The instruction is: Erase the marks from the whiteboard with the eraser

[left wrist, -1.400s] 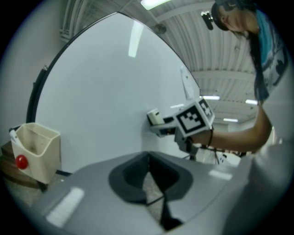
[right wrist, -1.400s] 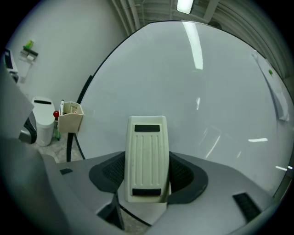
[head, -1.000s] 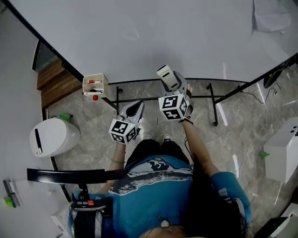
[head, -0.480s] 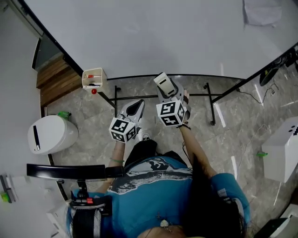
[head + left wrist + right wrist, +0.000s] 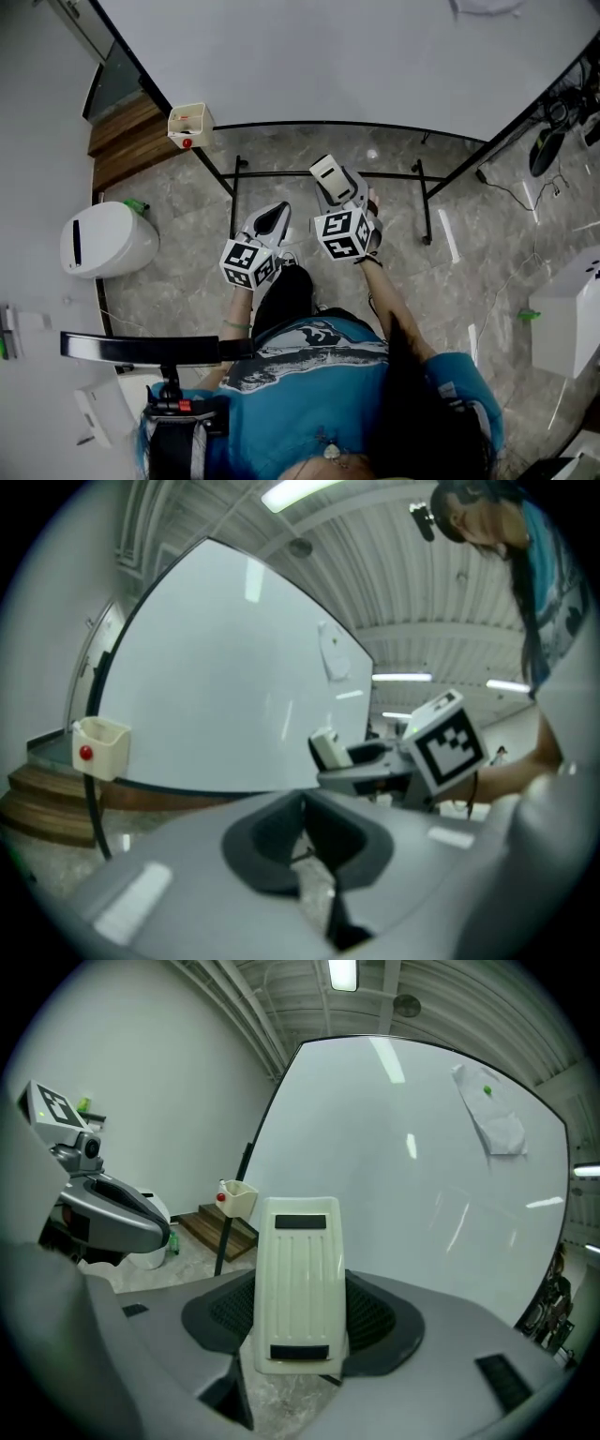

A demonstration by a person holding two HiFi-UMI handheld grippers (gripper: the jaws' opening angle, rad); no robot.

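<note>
The right gripper [image 5: 337, 184] is clamping the cream eraser [image 5: 329, 172] between its jaws, which are standing apart only as far as the eraser's width and pressing on its two long sides. In the right gripper view the eraser [image 5: 298, 1283] is standing lengthwise along the jaws, its ribbed back facing the camera and its far end sticking out past the fingertips toward the whiteboard [image 5: 403, 1176]. The eraser is not touching the board; in the head view it is showing over the marble floor [image 5: 187, 281], below the board's lower edge and just above the black frame bar [image 5: 281, 175]. The left gripper [image 5: 271, 218] is hanging beside the right one, lower and to its left, with its jaws closed on each other at the tips and nothing between them. The eraser's wiping face is turned away from every camera. The head view is cutting off the upper whiteboard [image 5: 375, 56], and a pale sheet [image 5: 492, 1119] near its top is appearing whole only in the right gripper view. A small cream box [image 5: 189, 124] with a red knob is hanging at the board's left corner, its contents too small to make out. The person's hands are mostly hidden behind the marker cubes.
</note>
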